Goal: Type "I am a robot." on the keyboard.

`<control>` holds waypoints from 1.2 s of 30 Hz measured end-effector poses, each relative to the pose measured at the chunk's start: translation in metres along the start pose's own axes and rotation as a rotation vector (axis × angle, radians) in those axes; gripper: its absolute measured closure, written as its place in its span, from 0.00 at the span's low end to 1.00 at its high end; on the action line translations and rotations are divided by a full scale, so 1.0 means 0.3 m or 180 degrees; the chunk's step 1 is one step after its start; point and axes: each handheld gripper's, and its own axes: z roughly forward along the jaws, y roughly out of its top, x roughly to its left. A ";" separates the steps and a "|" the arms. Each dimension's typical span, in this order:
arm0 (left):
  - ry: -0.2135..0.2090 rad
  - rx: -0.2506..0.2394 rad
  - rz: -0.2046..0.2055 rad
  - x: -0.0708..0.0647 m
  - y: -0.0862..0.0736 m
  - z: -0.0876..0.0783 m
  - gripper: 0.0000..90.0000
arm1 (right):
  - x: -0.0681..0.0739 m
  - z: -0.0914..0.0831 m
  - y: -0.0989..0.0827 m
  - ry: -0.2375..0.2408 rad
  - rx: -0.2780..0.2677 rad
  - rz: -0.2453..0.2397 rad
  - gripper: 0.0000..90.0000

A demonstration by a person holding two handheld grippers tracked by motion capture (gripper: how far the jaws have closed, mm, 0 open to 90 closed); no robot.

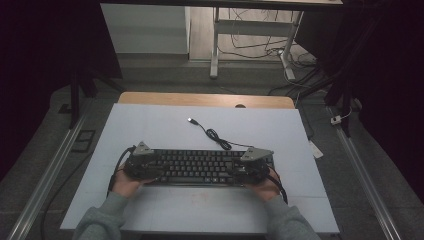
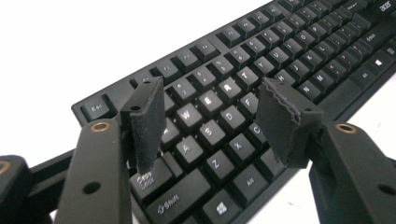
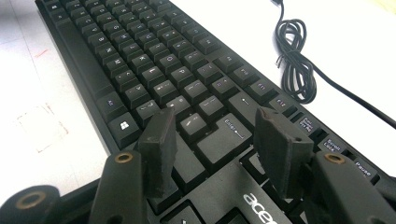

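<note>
A black Acer keyboard [image 1: 197, 167] lies across the near half of a pale sheet [image 1: 150, 125] that covers a wooden table [image 1: 150, 97], its long side facing the person. From above, the left gripper [image 1: 141, 162] sits over the keyboard's left end and the right gripper [image 1: 251, 164] over its right end, each held by a hand [image 1: 125, 185] coming in from the bottom edge; the grey plates on top hide the jaws there, so the high view leaves their spread unclear.

The gripper views settle it. In the left gripper view the left gripper [image 2: 212, 121] stands wide, its pads [image 2: 148, 123] hovering above the A, S and W keys — nothing between them. In the right gripper view the right gripper [image 3: 212, 149] is likewise spread apart over the Enter key [image 3: 224, 140], holding nothing, with the Acer logo [image 3: 264, 207] readable just below.

The keyboard's cable [image 1: 215, 135] runs off its back edge in a loose bundle to a USB plug [image 1: 191, 120] lying unplugged on the sheet; the right gripper view shows the bundle [image 3: 294, 60] close up.
</note>
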 end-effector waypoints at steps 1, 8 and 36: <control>0.0000 0.0006 0.0006 -0.001 0.002 0.004 0.47 | 0.000 0.000 0.000 0.0000 -0.0001 0.0001 0.55; -0.0025 0.0024 0.0051 -0.011 0.023 0.037 0.53 | 0.001 0.001 0.000 -0.0005 -0.0008 0.0001 0.55; -0.0023 0.0212 0.0275 -0.052 0.046 0.143 0.99 | -0.001 -0.001 0.001 -0.0009 -0.0005 -0.0002 0.55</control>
